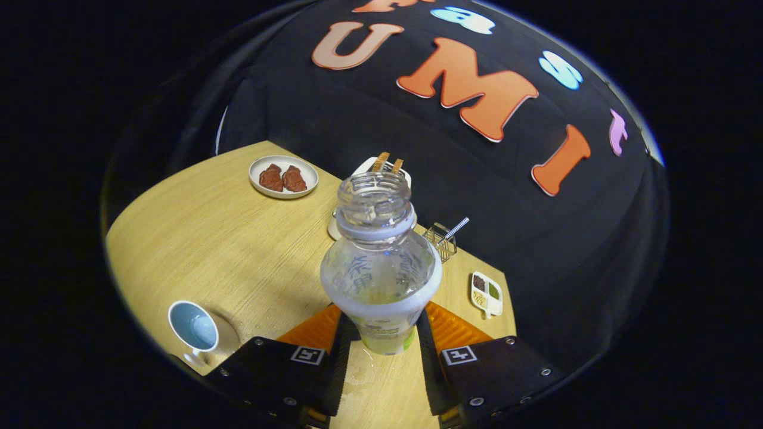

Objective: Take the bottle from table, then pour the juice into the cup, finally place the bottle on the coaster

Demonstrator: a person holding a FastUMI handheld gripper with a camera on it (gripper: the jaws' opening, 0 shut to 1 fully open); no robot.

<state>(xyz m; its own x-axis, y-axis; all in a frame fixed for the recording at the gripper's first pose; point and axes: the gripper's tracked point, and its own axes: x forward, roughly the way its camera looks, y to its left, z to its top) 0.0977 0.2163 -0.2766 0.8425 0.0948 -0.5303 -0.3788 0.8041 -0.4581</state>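
Clamped on the lower body of the bottle (381, 271), one of the jaws pressing each side, with the gripper (381, 333) carrying it upright above the worktop (238, 238). Best kept level and steady while swinging toward the cup (194, 326), down and left of the bottle, tipping only once the open mouth sits over the rim. Clear plastic, uncapped, pale label band, seemingly almost empty.

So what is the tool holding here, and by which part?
The tool is shut on the open bottle, both fingers pressing its lower body.
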